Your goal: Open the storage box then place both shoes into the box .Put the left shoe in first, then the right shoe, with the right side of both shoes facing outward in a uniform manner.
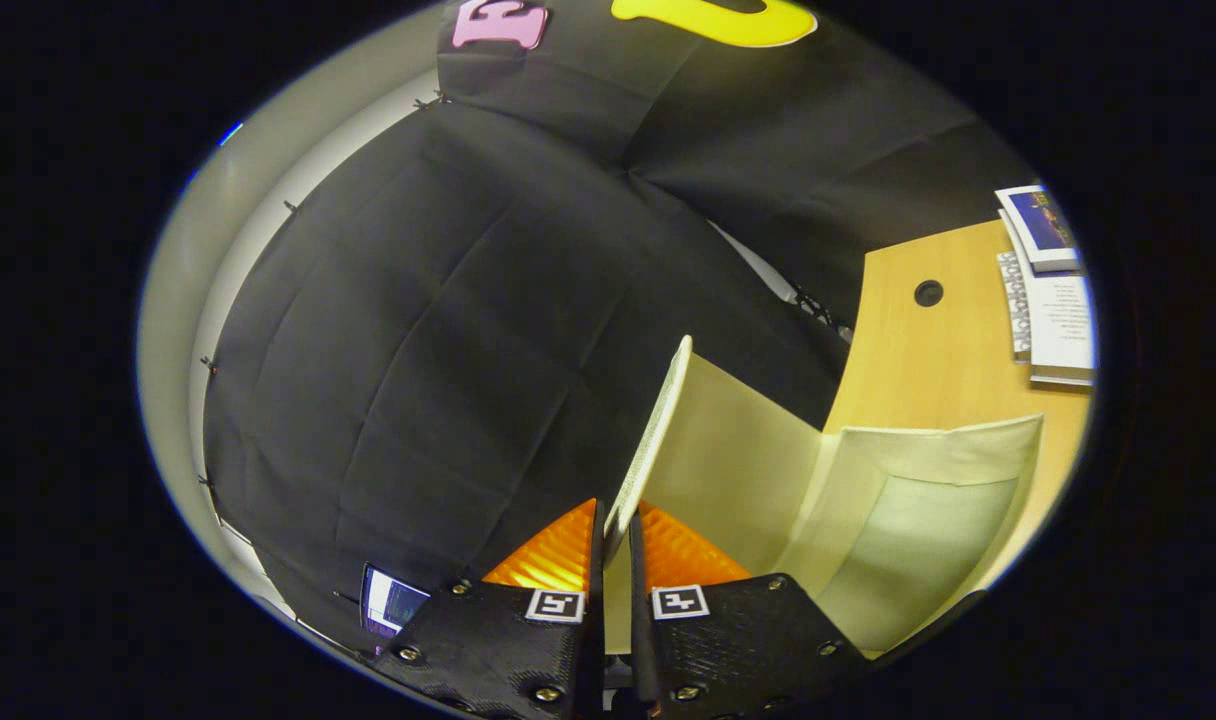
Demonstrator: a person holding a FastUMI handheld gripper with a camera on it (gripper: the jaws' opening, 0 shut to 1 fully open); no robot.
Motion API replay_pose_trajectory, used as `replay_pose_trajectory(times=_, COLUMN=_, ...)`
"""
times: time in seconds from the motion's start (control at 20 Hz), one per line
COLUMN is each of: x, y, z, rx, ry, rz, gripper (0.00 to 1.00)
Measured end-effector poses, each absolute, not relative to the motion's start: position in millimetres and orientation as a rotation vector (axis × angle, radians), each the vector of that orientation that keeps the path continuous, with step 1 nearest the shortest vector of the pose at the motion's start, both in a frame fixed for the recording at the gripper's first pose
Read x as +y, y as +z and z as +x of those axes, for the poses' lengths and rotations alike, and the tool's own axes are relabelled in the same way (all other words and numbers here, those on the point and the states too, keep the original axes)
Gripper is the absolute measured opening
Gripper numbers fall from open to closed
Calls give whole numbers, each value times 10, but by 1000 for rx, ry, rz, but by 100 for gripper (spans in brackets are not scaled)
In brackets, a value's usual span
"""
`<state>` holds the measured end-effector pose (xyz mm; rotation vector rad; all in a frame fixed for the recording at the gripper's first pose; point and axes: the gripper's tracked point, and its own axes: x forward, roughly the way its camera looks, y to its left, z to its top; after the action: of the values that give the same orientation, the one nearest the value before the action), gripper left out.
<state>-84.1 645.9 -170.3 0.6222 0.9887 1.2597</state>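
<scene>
While the lid [658, 430] of the storage box [908, 520] is pinched on its edge between the two fingers of the gripper [615, 545], it is held up tall so the box, just ahead on the table [928, 350], is left open for the shoes.

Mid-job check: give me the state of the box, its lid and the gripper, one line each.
Storage box: open, tilted in this view, inside looks empty as far as visible, no shoe seen in it.
Lid: raised, seen edge-on, its edge running between the fingers.
Gripper: shut on the lid, both fingers pressing its edge.
Wooden table: carries the box, with booklets lying beyond it.
</scene>
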Motion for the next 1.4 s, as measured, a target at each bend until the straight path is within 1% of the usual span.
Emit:
replay_pose_trajectory(times=0.15, x=6862, y=-1796, z=-1031, rx=1005, ry=1264, rz=593, gripper=10)
replay_pose_trajectory(times=0.25, x=6973, y=-1831, z=-1045, rx=1012, ry=1245, rz=570, gripper=11)
replay_pose_trajectory(times=0.35, x=7033, y=-1849, z=-1043, rx=1013, ry=1236, rz=561, gripper=17)
replay_pose_trajectory(times=0.4, x=7000, y=-1851, z=-1021, rx=1013, ry=1232, rz=553, gripper=38)
replay_pose_trajectory(times=0.45, x=6981, y=-1845, z=-995, rx=1008, ry=1228, rz=545, gripper=47)
replay_pose_trajectory(times=0.5, x=6916, y=-1827, z=-961, rx=1001, ry=1225, rz=537, gripper=65)
replay_pose_trajectory(times=0.6, x=6747, y=-1857, z=-871, rx=981, ry=1200, rz=497, gripper=94)
replay_pose_trajectory(times=0.65, x=6652, y=-1876, z=-824, rx=966, ry=1183, rz=467, gripper=96)
replay_pose_trajectory(times=1.0, x=5486, y=-1953, z=-462, rx=806, ry=1034, rz=265, gripper=95)
replay_pose_trajectory(times=1.4, x=4158, y=-2175, z=-103, rx=694, ry=793, rz=190, gripper=96)
